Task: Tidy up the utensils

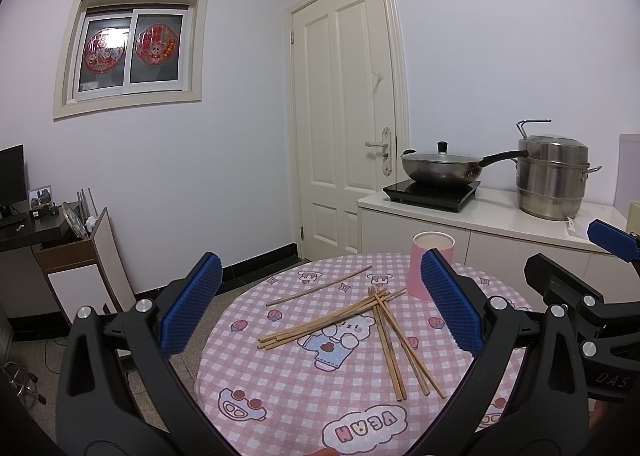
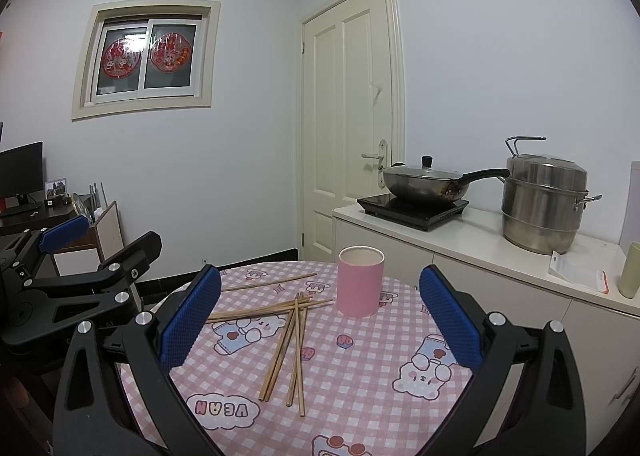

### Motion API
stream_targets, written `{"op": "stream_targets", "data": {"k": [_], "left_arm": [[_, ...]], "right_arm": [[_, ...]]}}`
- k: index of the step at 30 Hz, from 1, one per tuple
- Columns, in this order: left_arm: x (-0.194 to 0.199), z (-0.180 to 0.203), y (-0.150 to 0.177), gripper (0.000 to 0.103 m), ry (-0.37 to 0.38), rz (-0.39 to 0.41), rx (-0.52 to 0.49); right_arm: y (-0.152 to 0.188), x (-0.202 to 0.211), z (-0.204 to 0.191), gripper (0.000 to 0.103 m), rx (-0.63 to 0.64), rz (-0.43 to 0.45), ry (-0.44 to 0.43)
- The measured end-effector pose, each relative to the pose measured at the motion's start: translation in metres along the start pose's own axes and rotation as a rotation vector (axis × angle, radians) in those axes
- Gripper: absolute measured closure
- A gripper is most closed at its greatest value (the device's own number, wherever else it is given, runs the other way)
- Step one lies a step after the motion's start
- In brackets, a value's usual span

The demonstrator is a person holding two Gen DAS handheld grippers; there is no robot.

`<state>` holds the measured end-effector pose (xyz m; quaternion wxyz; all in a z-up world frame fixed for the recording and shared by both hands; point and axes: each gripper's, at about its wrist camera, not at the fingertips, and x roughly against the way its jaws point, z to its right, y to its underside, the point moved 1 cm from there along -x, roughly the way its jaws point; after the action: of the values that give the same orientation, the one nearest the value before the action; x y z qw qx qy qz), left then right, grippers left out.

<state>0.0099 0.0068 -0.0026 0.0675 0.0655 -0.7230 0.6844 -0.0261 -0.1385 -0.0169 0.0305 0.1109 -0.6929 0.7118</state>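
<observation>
Several wooden chopsticks (image 1: 340, 326) (image 2: 294, 330) lie crossed in a loose pile on the round table with the pink checked cloth (image 1: 300, 396) (image 2: 360, 388). One single chopstick (image 1: 320, 285) (image 2: 269, 283) lies apart at the far side. An upright pink cylindrical holder (image 1: 428, 264) (image 2: 360, 281) stands at the table's far right, and I see nothing inside it. My left gripper (image 1: 320, 290) is open above the pile and holds nothing. My right gripper (image 2: 320, 302) is open too, also above the table, with the holder and the pile between its fingers in view.
A white counter (image 2: 500, 252) behind the table carries an induction hob with a lidded wok (image 2: 424, 184), a steel steamer pot (image 2: 540, 204), a paper packet and a pale cup (image 2: 630, 270). A shut door (image 1: 344, 128) stands beyond. A desk and cabinet (image 1: 76, 256) are at the left.
</observation>
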Motion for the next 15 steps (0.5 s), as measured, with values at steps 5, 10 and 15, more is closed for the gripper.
{"op": "stream_targets", "data": {"k": [5, 10, 15], "left_arm": [[-0.002, 0.001, 0.004, 0.005, -0.001, -0.004, -0.002], [-0.005, 0.0, 0.009, 0.005, -0.001, -0.013, -0.003], [-0.012, -0.001, 0.012, 0.005, 0.0, -0.032, -0.005]], "right_arm": [[0.008, -0.006, 0.001, 0.007, -0.001, -0.005, -0.001], [0.01, -0.01, 0.003, 0.007, -0.007, -0.021, -0.006], [0.011, -0.017, 0.006, 0.007, -0.017, -0.044, -0.018]]}}
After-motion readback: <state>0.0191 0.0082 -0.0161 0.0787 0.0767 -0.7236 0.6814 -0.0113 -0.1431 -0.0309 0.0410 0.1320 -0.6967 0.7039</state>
